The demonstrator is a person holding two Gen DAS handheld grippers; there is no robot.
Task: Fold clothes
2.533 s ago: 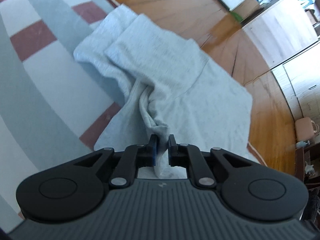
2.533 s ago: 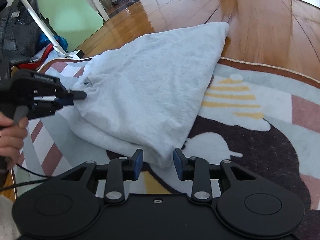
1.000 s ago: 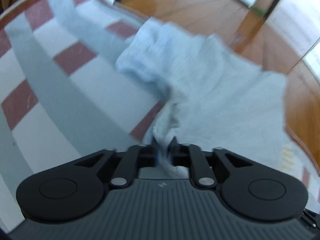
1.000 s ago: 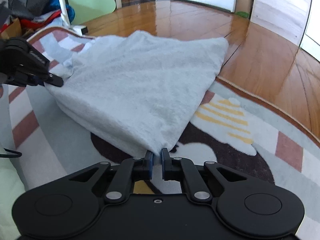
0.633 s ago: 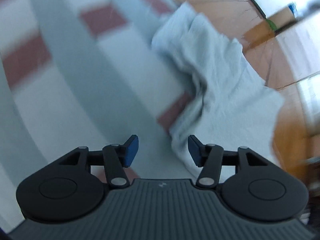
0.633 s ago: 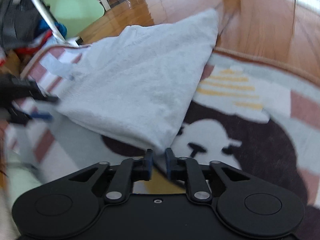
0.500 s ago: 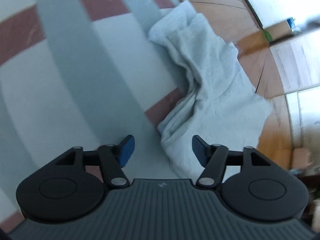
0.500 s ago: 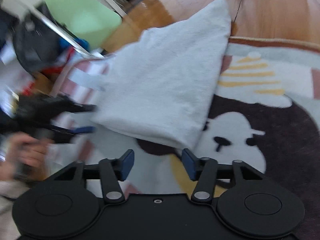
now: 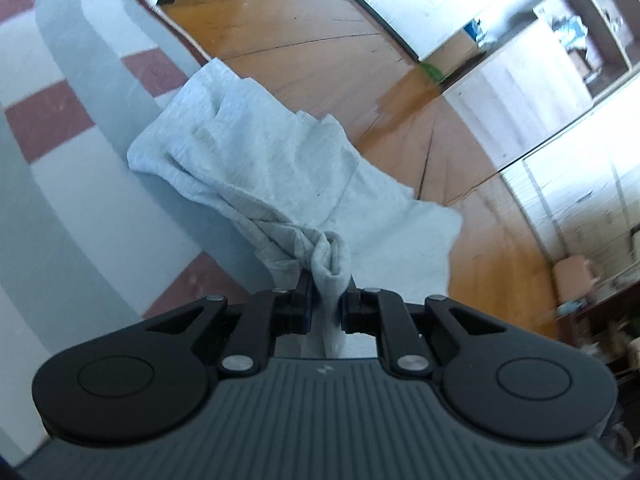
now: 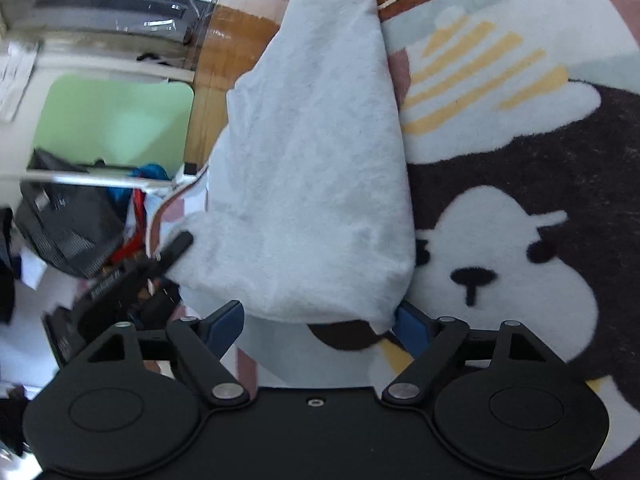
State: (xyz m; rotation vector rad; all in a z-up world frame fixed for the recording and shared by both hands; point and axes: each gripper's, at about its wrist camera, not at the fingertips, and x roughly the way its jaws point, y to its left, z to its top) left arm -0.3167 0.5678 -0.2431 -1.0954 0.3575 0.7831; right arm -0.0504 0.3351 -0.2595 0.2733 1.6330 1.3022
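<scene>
While the left claw (image 9: 326,300), jaws just closing, pinches a bunched fold of the grey garment (image 9: 272,160), the cloth lies across the rug's (image 9: 72,208) edge. The right claw (image 10: 320,322), just opening, stands released around its corner.

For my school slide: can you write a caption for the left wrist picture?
The left gripper pinches a bunched edge of the pale grey garment lying on the striped rug.

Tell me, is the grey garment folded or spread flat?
Partly folded: the garment lies doubled in layers on the rug, one bunched edge pinched in the left gripper.
</scene>
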